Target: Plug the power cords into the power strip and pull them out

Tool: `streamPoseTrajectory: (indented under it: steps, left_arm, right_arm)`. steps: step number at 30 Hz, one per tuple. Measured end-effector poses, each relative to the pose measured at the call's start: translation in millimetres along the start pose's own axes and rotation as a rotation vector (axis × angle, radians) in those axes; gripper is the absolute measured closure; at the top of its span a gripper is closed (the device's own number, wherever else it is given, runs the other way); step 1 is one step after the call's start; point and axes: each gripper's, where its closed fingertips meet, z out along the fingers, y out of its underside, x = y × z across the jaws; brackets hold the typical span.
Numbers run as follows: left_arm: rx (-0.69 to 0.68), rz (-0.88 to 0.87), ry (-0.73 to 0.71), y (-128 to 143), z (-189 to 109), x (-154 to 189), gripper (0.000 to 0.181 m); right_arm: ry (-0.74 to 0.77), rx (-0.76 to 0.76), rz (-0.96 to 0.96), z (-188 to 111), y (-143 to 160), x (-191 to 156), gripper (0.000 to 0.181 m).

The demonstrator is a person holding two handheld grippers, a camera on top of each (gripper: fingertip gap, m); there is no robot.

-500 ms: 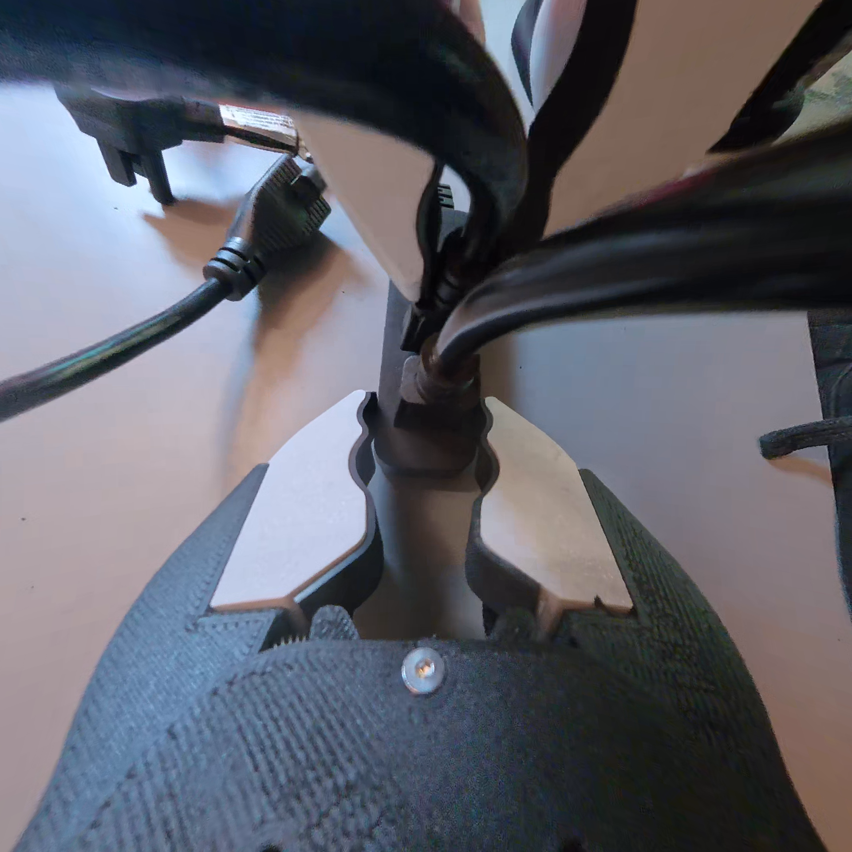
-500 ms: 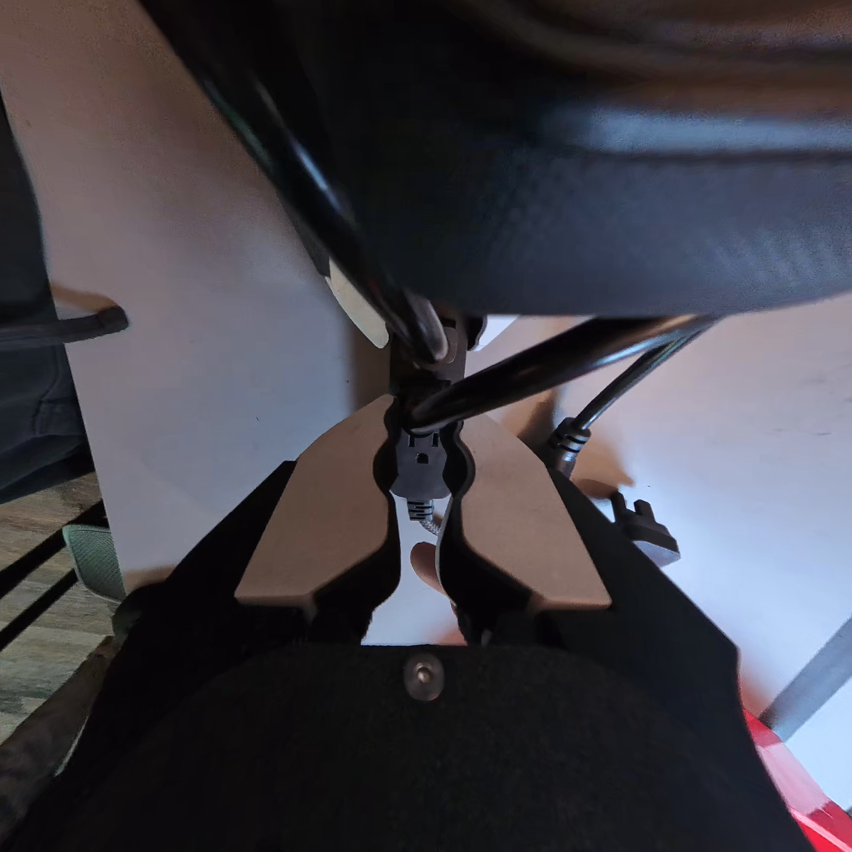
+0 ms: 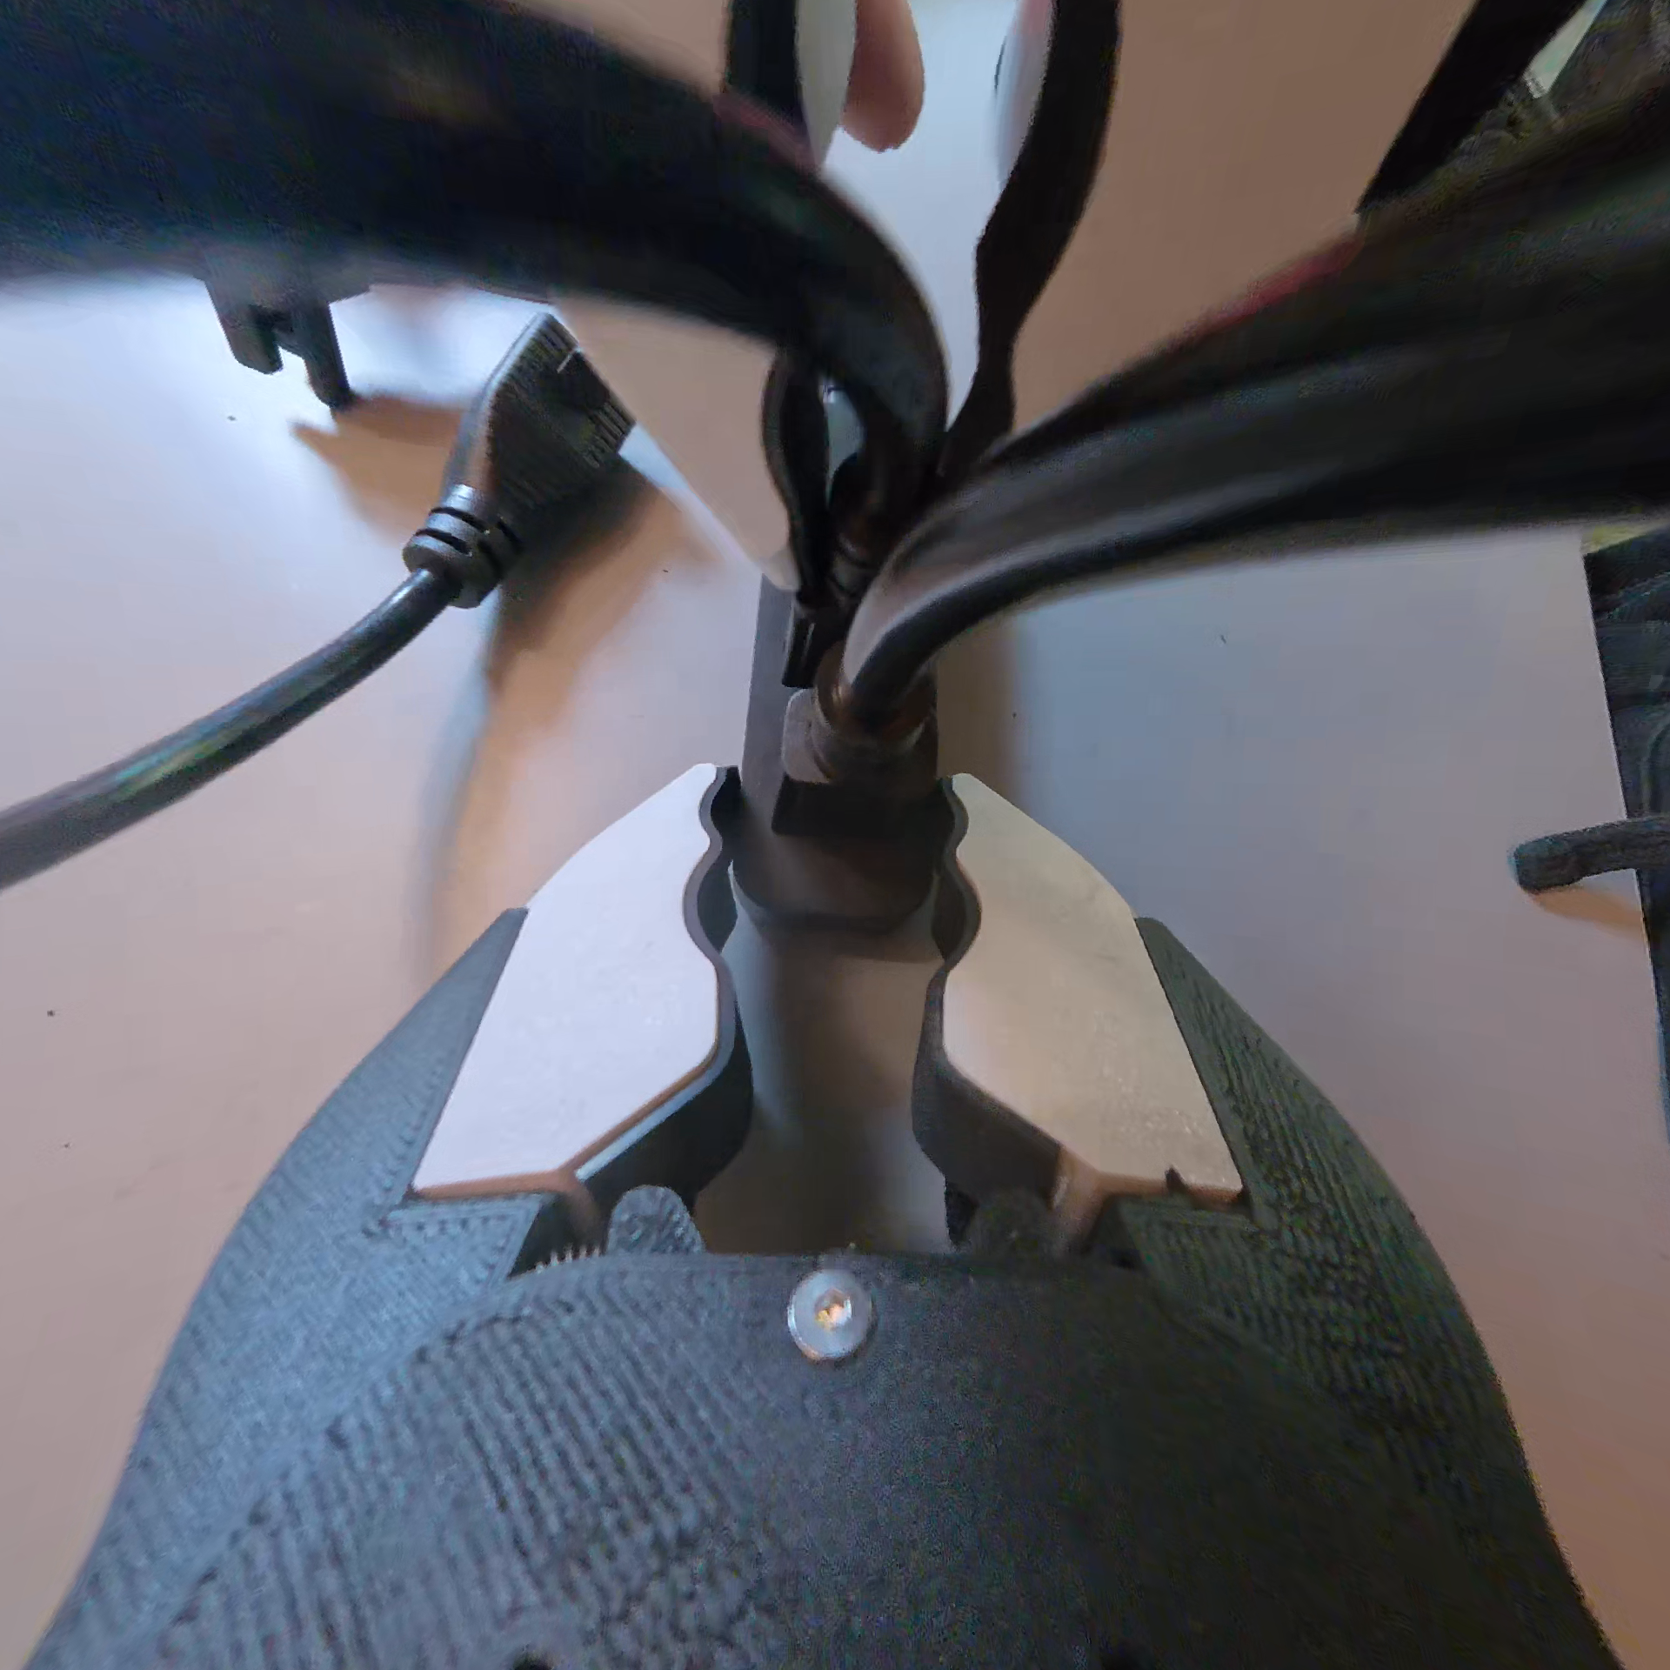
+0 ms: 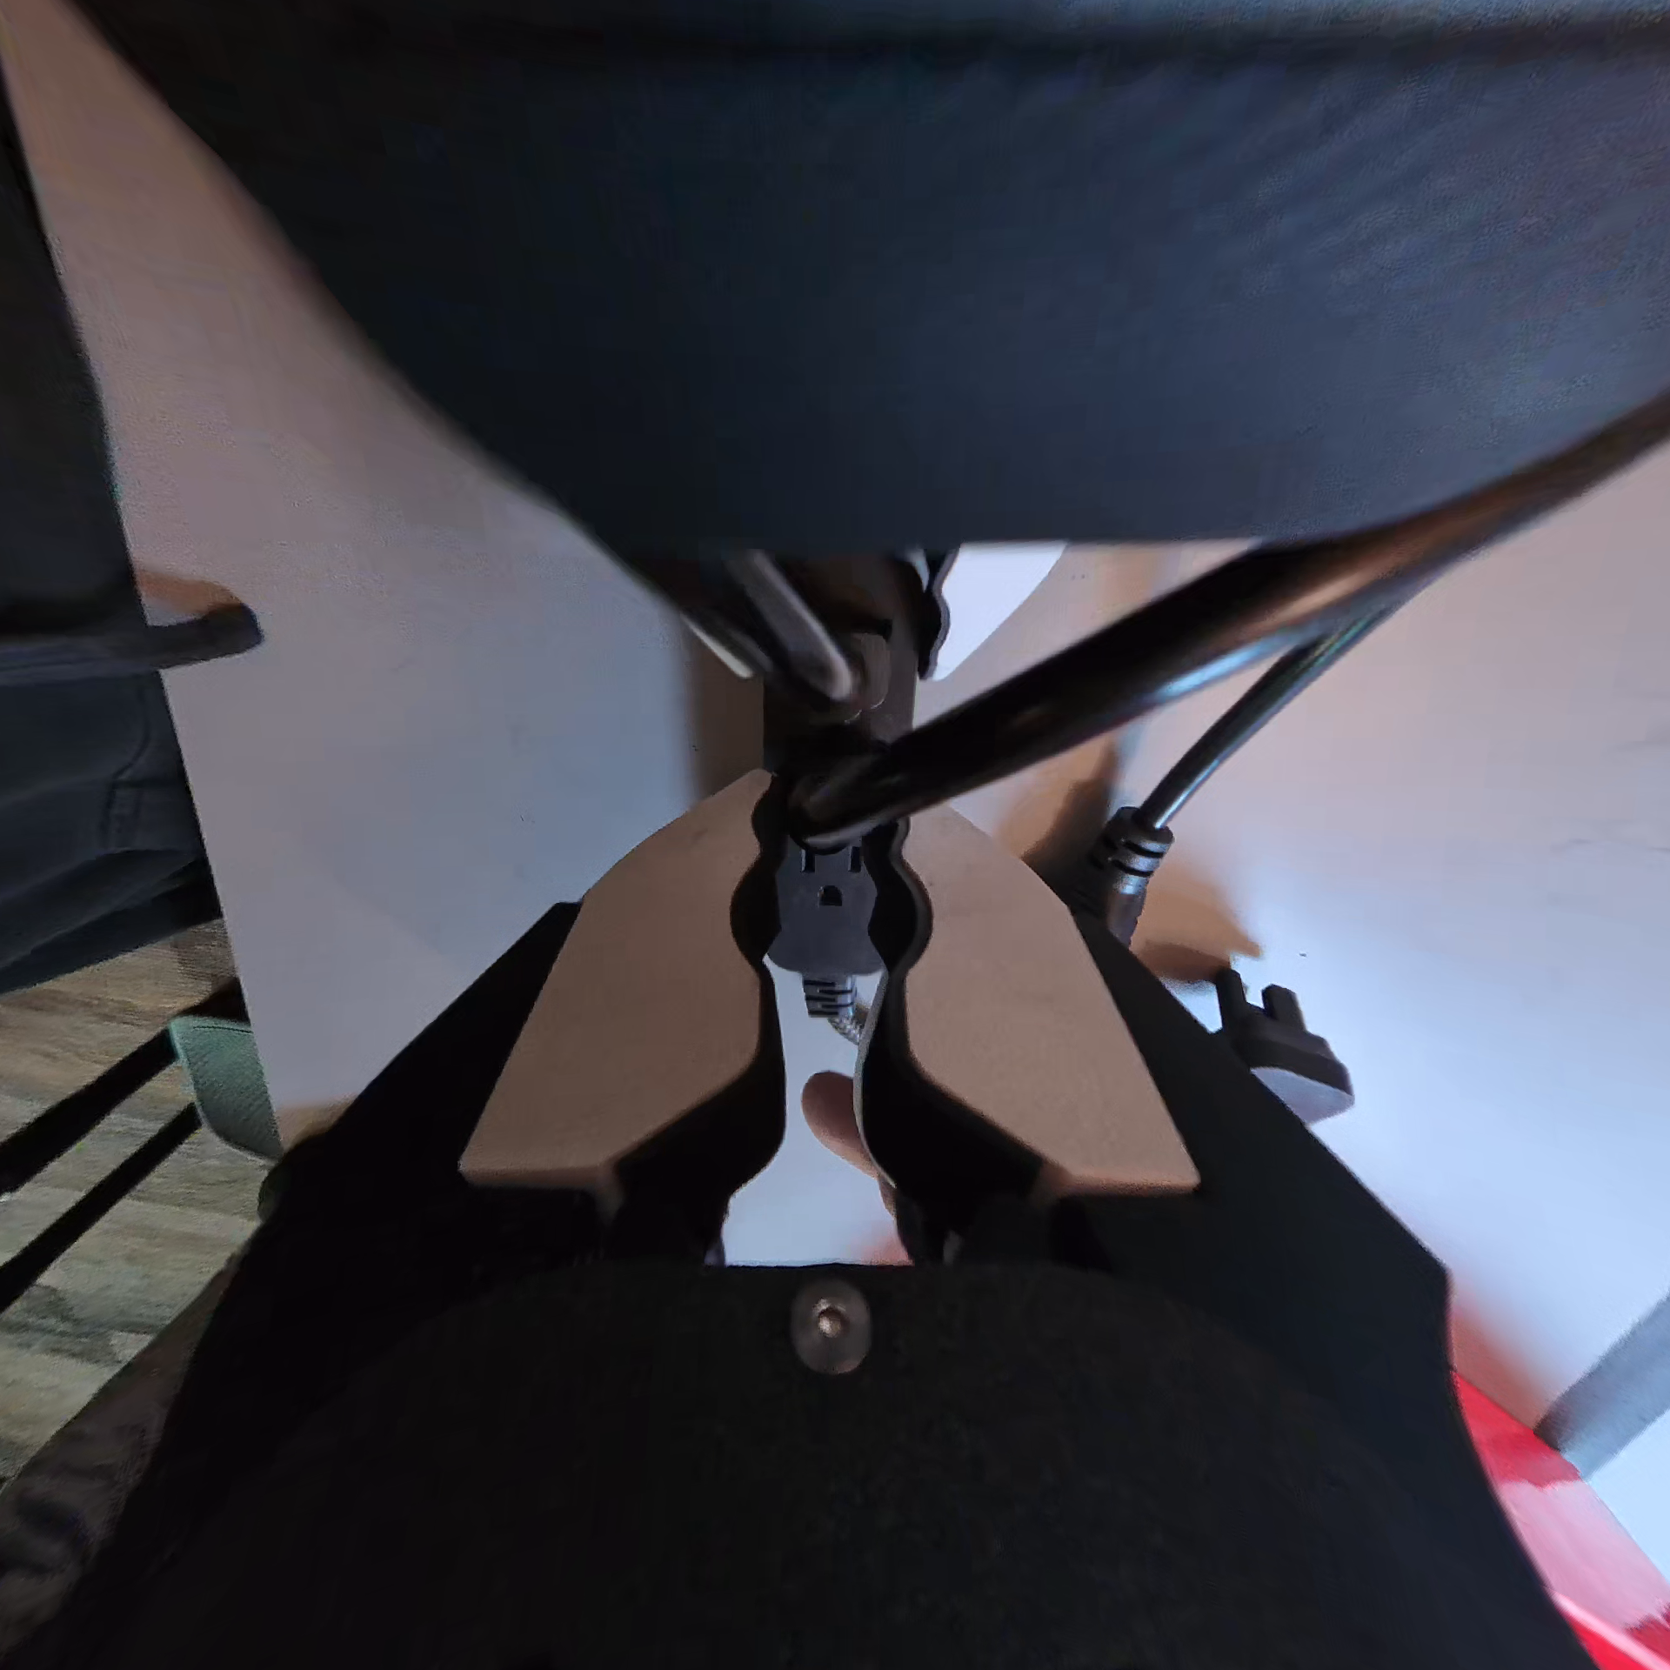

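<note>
Between my left gripper's [image 3: 836, 849] tips I am clamping one end of the black power strip [image 3: 836, 890], a plugged cord [image 3: 1039, 578] rising just beyond; the view is sitting closer to that plug than half a second ago. At the strip's other end, my right gripper [image 4: 827, 890] is squeezing the socket face [image 4: 827, 904], unchanged, so I judge both are bracing the strip for pulling.

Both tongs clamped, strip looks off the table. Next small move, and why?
Probably a short straight pull: the left tongs draw their plug away from the power strip while the right tongs hold the strip steady. Each pair is shut on its part, the plug looks seated, and a socket beside it is free. Two loose plugs lie on the table.
</note>
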Motion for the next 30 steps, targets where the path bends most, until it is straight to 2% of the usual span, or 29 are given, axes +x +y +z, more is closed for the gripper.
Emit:
streamPoseTrajectory:
  steps: [6, 13, 16, 17, 21, 23, 25, 28, 30]
  left_arm:
    - [-0.016, 0.003, -0.016, 0, 0, 0, 0.139]
    - [0.005, -0.014, -0.011, 1, -2, -2, 0.139]
    - [0.011, -0.013, -0.014, 3, -5, -4, 0.139]
    - [0.013, -0.007, -0.012, 4, -5, -4, 0.139]
    - [0.017, 0.026, -0.003, 4, -7, -3, 0.139]
    - [0.026, 0.030, 0.013, 4, -10, -3, 0.139]
    - [0.043, 0.038, 0.016, 1, -19, -6, 0.131]
    - [0.034, 0.057, -0.027, 1, -43, -16, 0.124]
    - [0.017, 0.066, -0.121, 4, -73, -31, 0.126]
  right_arm:
    - [-0.010, -0.050, -0.024, 4, 3, 1, 0.164]
    - [-0.019, -0.041, -0.023, 3, 0, 3, 0.164]
    - [-0.002, 0.017, -0.021, 2, -5, 4, 0.161]
    - [0.006, 0.053, -0.007, 0, -7, 6, 0.160]
    - [0.058, 0.288, 0.055, -24, -14, 8, 0.137]
    - [0.109, 0.407, 0.078, -33, -10, 8, 0.133]
    - [0.143, 0.536, 0.115, -37, -4, 6, 0.132]
    - [0.210, 0.758, 0.182, -46, 6, 6, 0.132]
    - [0.255, 0.901, 0.245, -55, 17, 9, 0.135]
